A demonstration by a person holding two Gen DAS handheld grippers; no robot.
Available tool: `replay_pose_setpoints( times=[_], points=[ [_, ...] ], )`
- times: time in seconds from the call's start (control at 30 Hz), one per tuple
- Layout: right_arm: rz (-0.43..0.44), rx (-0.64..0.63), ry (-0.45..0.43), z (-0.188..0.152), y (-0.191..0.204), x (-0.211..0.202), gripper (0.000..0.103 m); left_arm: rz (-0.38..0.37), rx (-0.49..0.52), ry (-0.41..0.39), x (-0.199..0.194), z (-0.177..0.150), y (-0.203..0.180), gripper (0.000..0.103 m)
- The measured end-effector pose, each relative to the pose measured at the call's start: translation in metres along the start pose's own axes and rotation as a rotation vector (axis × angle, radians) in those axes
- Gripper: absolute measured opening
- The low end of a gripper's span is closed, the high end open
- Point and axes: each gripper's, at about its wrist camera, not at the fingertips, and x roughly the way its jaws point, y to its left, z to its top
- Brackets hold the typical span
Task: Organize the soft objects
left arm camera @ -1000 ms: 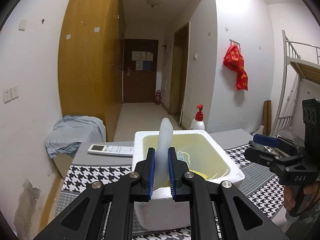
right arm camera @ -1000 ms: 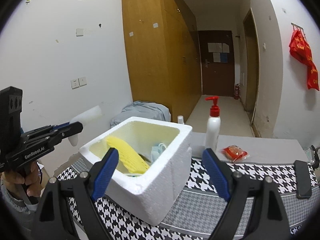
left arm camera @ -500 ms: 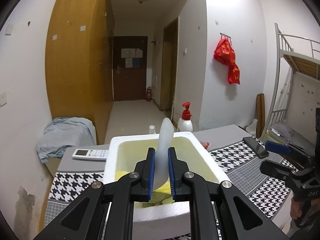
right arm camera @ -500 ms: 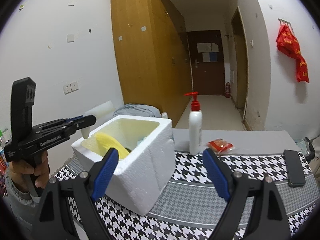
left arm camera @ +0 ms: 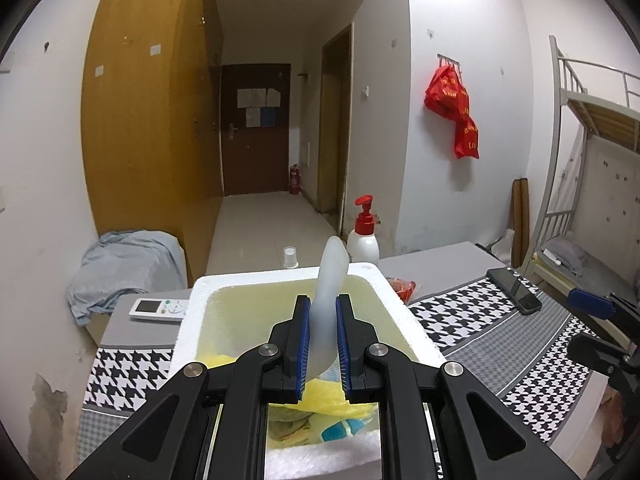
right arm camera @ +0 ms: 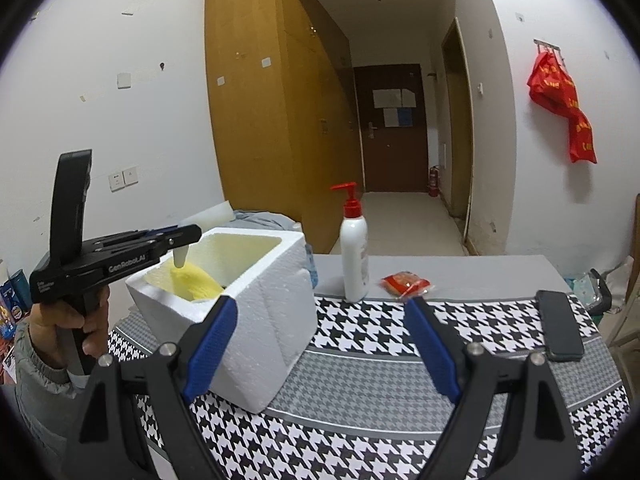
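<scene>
Beside the foam box [right arm camera: 256, 312], a pump bottle [right arm camera: 354, 258] stands near a phone [right arm camera: 558, 330]

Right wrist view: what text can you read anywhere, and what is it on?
"GenRobot.AI": side of the left gripper body.
Small white lines below it: too small to read.
Yellow characters on the red bag on the wall: too blurred.
Papers on the far door: unreadable.
Pump bottle label: unreadable.
</scene>
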Motion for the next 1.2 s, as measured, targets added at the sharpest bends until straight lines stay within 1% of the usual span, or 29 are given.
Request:
replay_pose_setpoints(
  times=[0.17, 0.23, 0.27, 0.33, 0.4, 0.47, 0.53, 0.6, 0.87, 0.93, 1.03, 1.2],
  points=[
    [-0.013, 0.013, 0.002, -0.003, -0.007, -0.004, 0.089, 0.012, 0.009, 0.019, 0.010, 0.000, -0.004, 0.014],
    [-0.014, 0.015, 0.001, -0.004, -0.009, -0.005, 0.089, 0.019, 0.007, 0.024, 0.014, -0.001, -0.003, 0.018],
    [-0.015, 0.014, 0.000, -0.004, -0.009, -0.006, 0.089, 0.026, 0.006, 0.026, 0.016, -0.001, -0.003, 0.025],
    [-0.016, 0.011, -0.002, -0.004, -0.009, -0.007, 0.089, 0.028, 0.007, 0.032, 0.020, -0.001, -0.001, 0.032],
    [-0.017, 0.011, -0.002, -0.004, -0.009, -0.008, 0.089, 0.040, 0.012, 0.030, 0.021, -0.001, -0.002, 0.043],
    [-0.020, 0.013, -0.004, -0.004, -0.009, -0.009, 0.089, 0.043, 0.004, 0.015, 0.019, -0.002, -0.001, 0.064],
    [-0.020, 0.018, -0.007, -0.005, -0.011, -0.010, 0.089, 0.053, 0.003, 0.001, 0.015, -0.003, -0.002, 0.071],
    [-0.018, 0.022, -0.011, -0.006, -0.012, -0.011, 0.089, 0.074, 0.010, -0.005, 0.013, -0.004, -0.003, 0.071],
    [-0.001, 0.018, -0.027, -0.005, -0.007, -0.019, 0.089, 0.069, -0.004, -0.010, 0.000, -0.010, -0.004, 0.071],
    [0.001, 0.018, -0.034, -0.005, -0.005, -0.023, 0.089, 0.085, 0.003, -0.020, -0.007, -0.011, -0.006, 0.071],
    [0.000, 0.015, -0.043, -0.005, -0.002, -0.029, 0.089, 0.075, 0.010, -0.031, -0.016, -0.012, -0.010, 0.071],
    [0.010, 0.003, -0.059, -0.004, 0.007, -0.040, 0.089, 0.086, -0.005, -0.066, -0.034, -0.015, -0.010, 0.071]
  ],
)
